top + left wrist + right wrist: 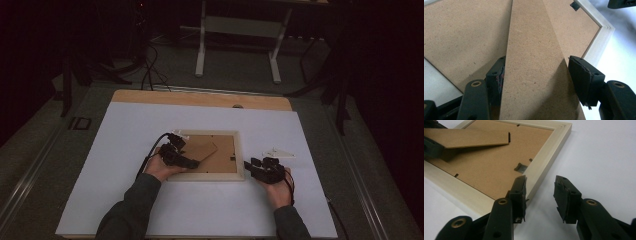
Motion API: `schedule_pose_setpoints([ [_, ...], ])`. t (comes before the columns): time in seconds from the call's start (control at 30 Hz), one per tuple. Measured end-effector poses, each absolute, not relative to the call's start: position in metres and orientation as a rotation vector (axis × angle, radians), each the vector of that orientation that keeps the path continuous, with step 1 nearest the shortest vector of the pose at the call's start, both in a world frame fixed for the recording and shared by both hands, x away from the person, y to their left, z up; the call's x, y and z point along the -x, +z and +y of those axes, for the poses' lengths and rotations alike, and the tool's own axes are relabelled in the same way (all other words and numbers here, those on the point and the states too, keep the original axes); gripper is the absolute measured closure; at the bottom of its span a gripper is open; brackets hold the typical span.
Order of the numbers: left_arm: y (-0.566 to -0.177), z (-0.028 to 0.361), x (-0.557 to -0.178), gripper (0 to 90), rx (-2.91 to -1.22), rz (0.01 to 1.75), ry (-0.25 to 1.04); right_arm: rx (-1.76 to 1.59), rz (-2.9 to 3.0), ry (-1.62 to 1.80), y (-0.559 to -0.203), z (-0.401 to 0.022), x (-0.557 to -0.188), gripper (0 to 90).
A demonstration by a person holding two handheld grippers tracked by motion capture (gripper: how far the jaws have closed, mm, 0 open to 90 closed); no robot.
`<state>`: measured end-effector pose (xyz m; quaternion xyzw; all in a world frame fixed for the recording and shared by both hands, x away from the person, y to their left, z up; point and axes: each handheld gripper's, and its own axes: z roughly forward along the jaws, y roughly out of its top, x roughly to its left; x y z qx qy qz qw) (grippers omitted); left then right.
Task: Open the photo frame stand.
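The picture frame (240, 172) lies face-down mid-table. Its easel stand (534, 62) sits between the left gripper's (536, 75) spread jaws, not visibly pinched. The right gripper (540, 192) straddles the frame's corner, jaws apart. Step: positioning the stand. Next: close on it, steady the frame.

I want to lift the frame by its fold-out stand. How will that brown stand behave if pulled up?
The stand looks like thin fibreboard, so probably stiff yet light. It is fixed to the backing at one end, so it may swing before the frame lifts. Hard pulling might snap it.
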<state>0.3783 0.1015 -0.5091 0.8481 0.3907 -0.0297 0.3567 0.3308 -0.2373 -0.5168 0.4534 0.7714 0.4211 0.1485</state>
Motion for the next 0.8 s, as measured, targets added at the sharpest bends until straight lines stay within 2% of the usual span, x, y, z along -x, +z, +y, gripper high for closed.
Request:
schedule_pose_setpoints([
  [0.8,-0.5046,0.0946,-0.3727,38.6,-2.265,0.953,0.052,-1.282,2.243,1.175,-0.5121,-0.2354,-0.3371,60.9],
])
